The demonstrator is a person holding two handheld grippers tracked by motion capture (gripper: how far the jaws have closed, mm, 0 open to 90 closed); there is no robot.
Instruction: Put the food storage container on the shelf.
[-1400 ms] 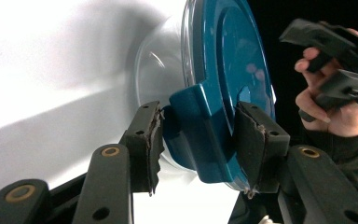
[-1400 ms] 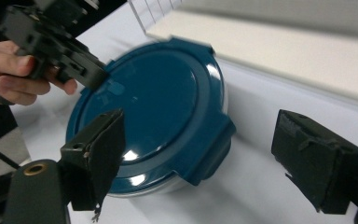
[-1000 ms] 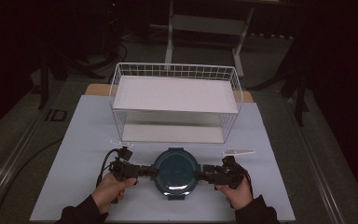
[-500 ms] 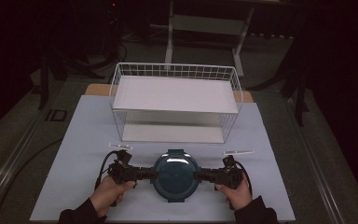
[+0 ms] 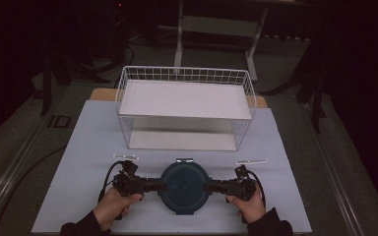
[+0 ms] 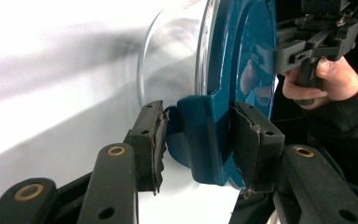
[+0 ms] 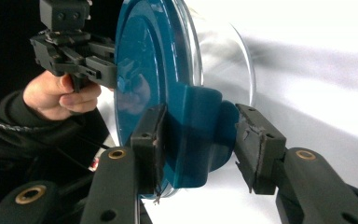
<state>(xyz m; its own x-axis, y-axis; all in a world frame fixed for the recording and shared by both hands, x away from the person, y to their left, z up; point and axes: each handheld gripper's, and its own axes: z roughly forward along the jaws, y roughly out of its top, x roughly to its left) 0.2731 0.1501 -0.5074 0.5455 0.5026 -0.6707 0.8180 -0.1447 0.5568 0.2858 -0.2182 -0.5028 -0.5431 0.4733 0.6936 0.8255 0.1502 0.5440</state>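
Left gripper (image 6: 198,140): its 2 jaws are clamped on 1 teal side latch (image 6: 205,140) of the container, centre-low in the left gripper view, both pads pressed on the flap. Right gripper (image 7: 198,144): 2 jaws have just been closing around the opposite latch (image 7: 196,140); the pad at frame left touches it, the pad at frame right stands a bit off, so no full clamp yet. Between them sits 1 round container (image 5: 183,186) w/ 1 teal lid (image 6: 242,56) on a clear bowl, bottom centre of the high view, resting on the bench (image 5: 78,162); a 3rd latch shows at its upper edge. 2 hands: left hand (image 5: 112,206) at lower left, right hand (image 5: 246,206) at lower right, each w/ a dark sleeve. 2 thin white sticks lie above the grippers, one (image 5: 126,157) left of centre, one (image 5: 252,161) right of centre. 1 white wire basket (image 5: 184,73) w/ 2 white shelf levels stands mid-frame, above the container. Floor around is dark.
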